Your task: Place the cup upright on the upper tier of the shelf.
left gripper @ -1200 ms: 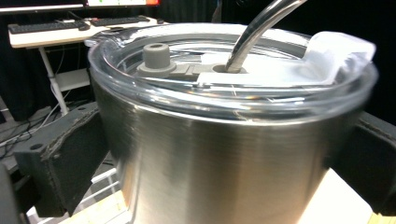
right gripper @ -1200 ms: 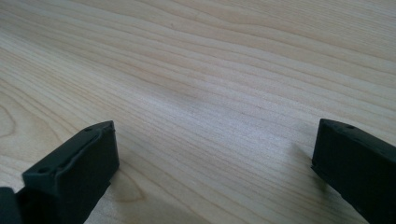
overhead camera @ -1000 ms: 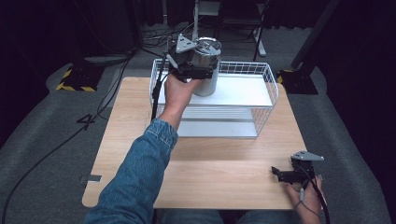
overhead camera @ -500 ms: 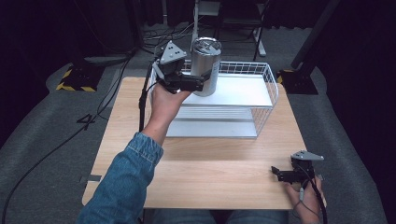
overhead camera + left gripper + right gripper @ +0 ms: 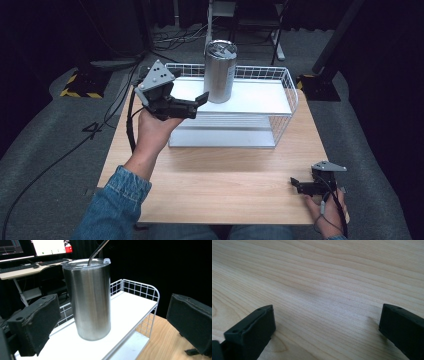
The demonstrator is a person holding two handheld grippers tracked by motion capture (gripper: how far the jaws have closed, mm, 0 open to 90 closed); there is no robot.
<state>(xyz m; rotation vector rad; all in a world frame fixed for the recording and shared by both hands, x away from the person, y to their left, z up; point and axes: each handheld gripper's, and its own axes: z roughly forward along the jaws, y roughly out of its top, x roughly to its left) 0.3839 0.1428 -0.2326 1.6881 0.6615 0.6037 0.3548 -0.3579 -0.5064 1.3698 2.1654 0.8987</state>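
A steel tumbler (image 5: 220, 70) with a lid and a metal straw stands upright on the white top shelf (image 5: 260, 97) of a wire rack. My left gripper (image 5: 196, 105) hovers just left of it, open and holding nothing. In the left gripper view the tumbler (image 5: 87, 297) stands ahead between the wide-apart pads (image 5: 35, 327), touching neither. Near the table's front right corner, my right gripper (image 5: 300, 185) rests low and open. Bare wood lies between its fingers (image 5: 252, 330) in the right gripper view.
The white wire rack (image 5: 285, 115) takes up the back middle of the wooden table (image 5: 220, 180) and has a lower shelf. A cable trails from the left gripper over the table's left edge. Dark floor, cables and stands surround the table.
My left gripper let go of the tumbler and drew back to the left and toward me. The tumbler now stands alone on the top shelf. The right gripper has not moved.
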